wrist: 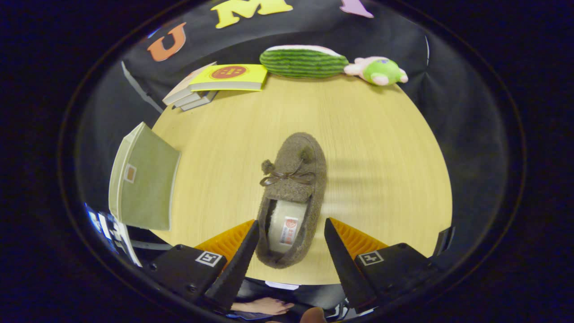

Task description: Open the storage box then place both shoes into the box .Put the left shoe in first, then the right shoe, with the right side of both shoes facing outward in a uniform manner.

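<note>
1. We see a round wooden table (381, 148).
2. The green storage box (145, 179) sits at its left edge, left of the fingers.
3. One brown shoe (293, 179) lies mid-table, heel between our fingers.
4. Our gripper (291, 229) is spread wide, touching nothing.
5. Books (224, 78), a watermelon plush (302, 60) and a small plush (381, 71) line the far edge.

The gripper (290, 226) is open wide. Its two fingers sit on each side of the heel end of a fuzzy brown shoe (293, 188), not pressing on it. The shoe lies on a round wooden table (381, 148), toe pointing away. A green box (143, 179) stands off to the left. Far back are some books (215, 83), a striped green plush (302, 61) and a small green toy (379, 71).
</note>
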Motion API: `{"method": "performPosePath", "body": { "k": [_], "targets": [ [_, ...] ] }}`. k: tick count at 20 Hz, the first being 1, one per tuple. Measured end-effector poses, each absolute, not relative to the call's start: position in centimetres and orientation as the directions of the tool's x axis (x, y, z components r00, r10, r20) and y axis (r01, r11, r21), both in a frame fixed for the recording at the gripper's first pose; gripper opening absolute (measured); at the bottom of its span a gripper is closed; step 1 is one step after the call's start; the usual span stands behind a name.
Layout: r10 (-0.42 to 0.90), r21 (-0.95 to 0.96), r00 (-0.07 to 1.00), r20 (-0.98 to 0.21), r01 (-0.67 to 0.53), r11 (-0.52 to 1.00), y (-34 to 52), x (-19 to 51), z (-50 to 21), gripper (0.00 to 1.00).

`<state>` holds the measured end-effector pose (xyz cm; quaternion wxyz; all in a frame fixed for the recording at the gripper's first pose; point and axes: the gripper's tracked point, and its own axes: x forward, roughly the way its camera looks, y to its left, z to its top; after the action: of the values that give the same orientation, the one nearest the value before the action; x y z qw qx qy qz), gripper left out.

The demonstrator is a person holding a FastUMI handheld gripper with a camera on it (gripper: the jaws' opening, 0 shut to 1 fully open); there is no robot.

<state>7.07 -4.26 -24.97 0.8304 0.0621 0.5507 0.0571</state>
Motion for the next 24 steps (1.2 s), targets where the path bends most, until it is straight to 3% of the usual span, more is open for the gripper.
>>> {"method": "performPosePath", "body": {
  "k": [4,9,10,17,24],
  "targets": [
    [0.221,0.252,0.303,-0.927,0.065,0.966,-4.9,7.7,-27.8,0.88],
    [0.324,0.372,0.244,-0.914,0.188,0.909,-4.7,7.7,-29.6,0.62],
    [0.324,0.373,0.243,-0.914,0.195,0.907,-4.8,7.7,-29.9,0.48],
    [0.318,0.382,0.26,-0.912,0.25,0.89,-5.6,7.5,-29.0,0.09],
    [0.368,0.446,0.305,-0.879,0.249,0.86,-2.3,5.7,-23.9,0.07]
  ]
}}
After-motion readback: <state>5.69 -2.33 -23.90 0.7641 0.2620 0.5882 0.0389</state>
